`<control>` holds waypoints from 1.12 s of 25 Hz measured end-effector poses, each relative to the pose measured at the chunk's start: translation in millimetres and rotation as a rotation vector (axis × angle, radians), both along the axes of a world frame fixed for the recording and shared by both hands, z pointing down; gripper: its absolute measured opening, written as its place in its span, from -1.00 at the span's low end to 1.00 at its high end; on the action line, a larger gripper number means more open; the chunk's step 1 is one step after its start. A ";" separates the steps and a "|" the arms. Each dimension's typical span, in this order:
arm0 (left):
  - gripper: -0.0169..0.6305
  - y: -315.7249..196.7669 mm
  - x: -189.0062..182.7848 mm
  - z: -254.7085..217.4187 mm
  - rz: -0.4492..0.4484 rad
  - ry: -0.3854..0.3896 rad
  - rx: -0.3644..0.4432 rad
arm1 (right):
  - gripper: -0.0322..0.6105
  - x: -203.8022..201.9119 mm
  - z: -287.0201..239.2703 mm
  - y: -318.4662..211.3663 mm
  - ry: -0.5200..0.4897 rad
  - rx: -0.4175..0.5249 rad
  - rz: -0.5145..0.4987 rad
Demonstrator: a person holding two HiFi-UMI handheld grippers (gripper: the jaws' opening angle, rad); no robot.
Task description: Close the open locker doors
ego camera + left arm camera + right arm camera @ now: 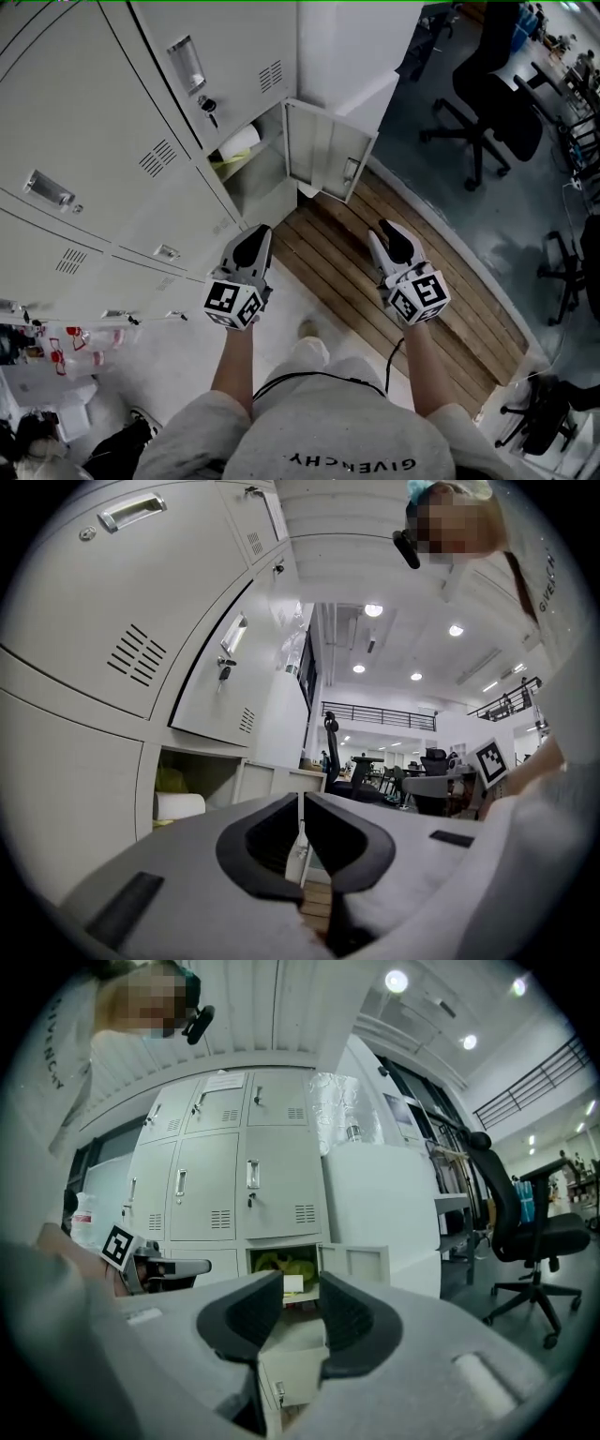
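Locker door [323, 150] hangs open ahead; right tool [387, 232] gapes empty, left tool [255, 239] seems closed, touching nothing.

Our right gripper [300, 1305] has its jaws apart, with nothing between them. Beyond, at 12 o'clock, we see an open locker [265, 1252], its door [356, 1262] swung toward 3 o'clock. At 9 o'clock is our left gripper [157, 1269].
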State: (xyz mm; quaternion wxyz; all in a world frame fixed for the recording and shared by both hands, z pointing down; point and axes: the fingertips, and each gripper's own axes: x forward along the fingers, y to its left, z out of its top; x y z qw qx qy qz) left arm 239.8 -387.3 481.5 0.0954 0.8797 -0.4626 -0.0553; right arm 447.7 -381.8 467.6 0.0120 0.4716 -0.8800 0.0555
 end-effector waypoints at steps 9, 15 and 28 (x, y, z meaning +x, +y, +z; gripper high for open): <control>-0.90 -16.0 -16.0 -1.1 -0.141 0.017 -0.027 | -0.52 -10.6 27.9 -49.8 0.002 -0.054 -0.083; -0.90 -25.3 -19.3 22.9 -0.225 0.013 -0.038 | -0.51 0.5 53.4 -86.6 0.014 -0.100 -0.121; -0.90 -74.4 13.8 46.0 -0.380 0.024 -0.068 | -0.42 25.0 87.9 -180.1 0.094 -0.129 -0.205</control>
